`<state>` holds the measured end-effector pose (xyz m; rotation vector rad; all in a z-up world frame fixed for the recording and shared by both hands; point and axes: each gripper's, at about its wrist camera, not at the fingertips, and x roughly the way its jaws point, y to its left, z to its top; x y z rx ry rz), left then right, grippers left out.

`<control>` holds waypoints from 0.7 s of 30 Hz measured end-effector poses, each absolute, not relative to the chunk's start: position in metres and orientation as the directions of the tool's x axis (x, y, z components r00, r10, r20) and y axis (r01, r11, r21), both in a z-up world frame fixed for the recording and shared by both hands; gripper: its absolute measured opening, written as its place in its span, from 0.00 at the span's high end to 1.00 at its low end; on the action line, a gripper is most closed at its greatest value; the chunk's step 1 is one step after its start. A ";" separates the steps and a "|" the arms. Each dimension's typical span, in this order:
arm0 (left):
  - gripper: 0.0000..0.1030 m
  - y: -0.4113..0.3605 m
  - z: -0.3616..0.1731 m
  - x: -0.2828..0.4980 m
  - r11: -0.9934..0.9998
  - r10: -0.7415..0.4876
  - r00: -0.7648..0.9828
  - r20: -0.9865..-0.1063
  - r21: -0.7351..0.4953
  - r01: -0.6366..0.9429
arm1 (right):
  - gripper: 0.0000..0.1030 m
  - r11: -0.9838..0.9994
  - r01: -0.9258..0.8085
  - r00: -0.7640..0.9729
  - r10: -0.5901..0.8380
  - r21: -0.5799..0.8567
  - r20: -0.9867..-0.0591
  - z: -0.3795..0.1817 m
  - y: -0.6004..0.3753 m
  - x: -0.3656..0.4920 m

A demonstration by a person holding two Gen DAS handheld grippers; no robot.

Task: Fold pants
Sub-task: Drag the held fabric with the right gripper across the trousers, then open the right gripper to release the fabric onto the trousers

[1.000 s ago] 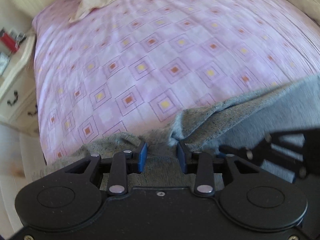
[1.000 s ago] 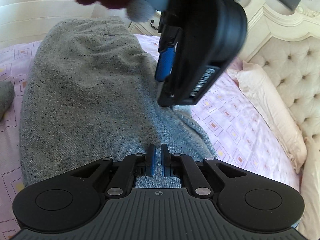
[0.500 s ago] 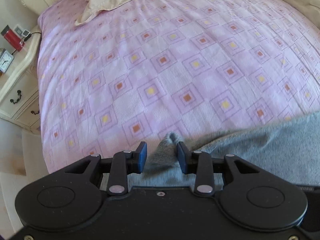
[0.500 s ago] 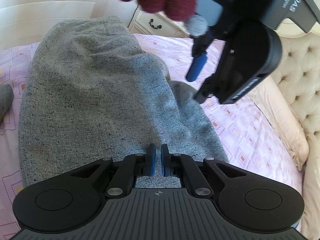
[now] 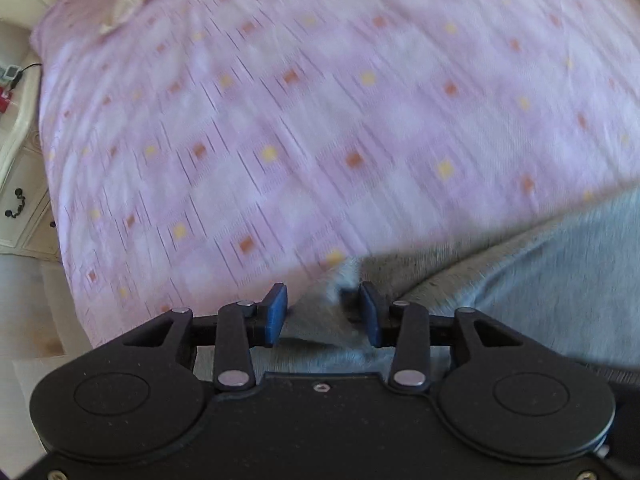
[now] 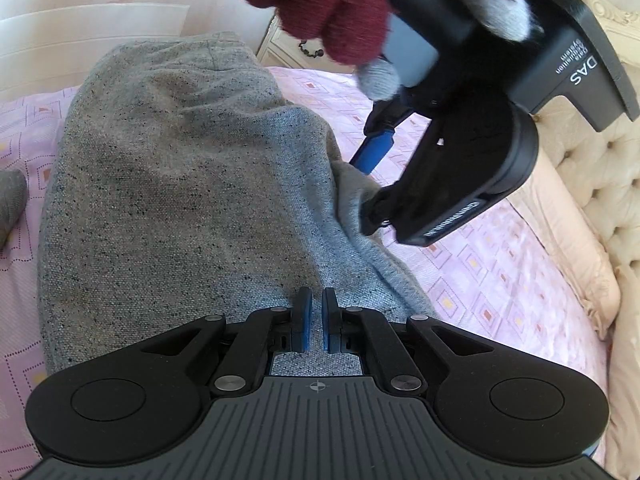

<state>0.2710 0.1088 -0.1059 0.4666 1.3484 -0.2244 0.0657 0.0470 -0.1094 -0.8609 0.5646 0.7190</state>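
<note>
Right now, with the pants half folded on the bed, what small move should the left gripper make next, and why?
Probably close the left gripper on the pants edge. Its fingers stand apart with a fold of grey cloth bunched between them, not pinched. The right gripper is nearly closed over the near end, though whether it clamps cloth is unclear. Gripping the edge first should let the fold carry across the bed.

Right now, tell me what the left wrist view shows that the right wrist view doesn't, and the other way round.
Only the left wrist view shows the left gripper from behind, jaws apart around a bunched edge of the grey pants, plus a red item on the nightstand's top. Only the right wrist view shows the right gripper nearly closed over the pants, a maroon-gloved hand and the tufted headboard. Both show the pants, the pink patterned bedspread and the cream nightstand.
</note>
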 end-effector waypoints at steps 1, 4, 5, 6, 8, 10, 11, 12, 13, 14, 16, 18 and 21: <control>0.52 0.108 -0.106 0.267 0.879 0.113 0.228 -0.967 0.204 0.431 | 0.94 0.449 -0.757 0.634 0.330 -0.474 -0.699 -0.110 0.047 0.066; 0.52 0.108 -0.107 0.263 0.877 0.120 0.238 -0.964 0.215 0.429 | 0.94 0.452 -0.756 0.635 0.330 -0.474 -0.698 -0.109 0.048 0.065; 0.51 0.109 -0.106 0.264 0.880 0.120 0.239 -0.964 0.215 0.424 | 0.94 0.454 -0.756 0.635 0.330 -0.473 -0.698 -0.109 0.048 0.065; 0.50 0.110 -0.105 0.264 0.883 0.125 0.250 -0.960 0.223 0.414 | 0.94 0.455 -0.756 0.635 0.330 -0.472 -0.698 -0.109 0.048 0.065; 0.54 0.112 -0.104 0.268 0.889 0.157 0.285 -0.946 0.260 0.376 | 0.95 0.456 -0.755 0.635 0.329 -0.471 -0.699 -0.109 0.048 0.065; 0.56 0.117 -0.103 0.273 0.902 0.171 0.310 -0.935 0.275 0.332 | 0.95 0.458 -0.755 0.635 0.330 -0.469 -0.699 -0.109 0.048 0.065; 0.59 0.119 -0.102 0.277 0.912 0.166 0.314 -0.935 0.267 0.310 | 0.95 0.460 -0.755 0.634 0.330 -0.467 -0.699 -0.109 0.048 0.065; 0.60 0.120 -0.100 0.280 0.920 0.161 0.322 -0.933 0.260 0.292 | 0.95 0.460 -0.756 0.633 0.331 -0.466 -0.700 -0.109 0.047 0.065; 0.60 0.120 -0.099 0.282 0.923 0.164 0.333 -0.929 0.263 0.282 | 0.95 0.459 -0.757 0.632 0.331 -0.465 -0.701 -0.109 0.047 0.066; 0.60 0.120 -0.098 0.283 0.922 0.173 0.348 -0.921 0.276 0.271 | 0.95 0.458 -0.758 0.631 0.331 -0.465 -0.702 -0.108 0.048 0.066; 0.60 0.117 -0.100 0.286 0.918 0.184 0.364 -0.913 0.292 0.270 | 0.95 0.460 -0.758 0.629 0.331 -0.462 -0.703 -0.108 0.048 0.067; 0.59 0.114 -0.105 0.290 0.911 0.196 0.377 -0.905 0.311 0.271 | 0.95 0.463 -0.759 0.628 0.333 -0.458 -0.704 -0.108 0.047 0.068; 0.59 0.116 -0.109 0.303 0.924 0.212 0.387 -0.897 0.313 0.218 | 0.95 0.476 -0.758 0.625 0.338 -0.445 -0.703 -0.107 0.046 0.072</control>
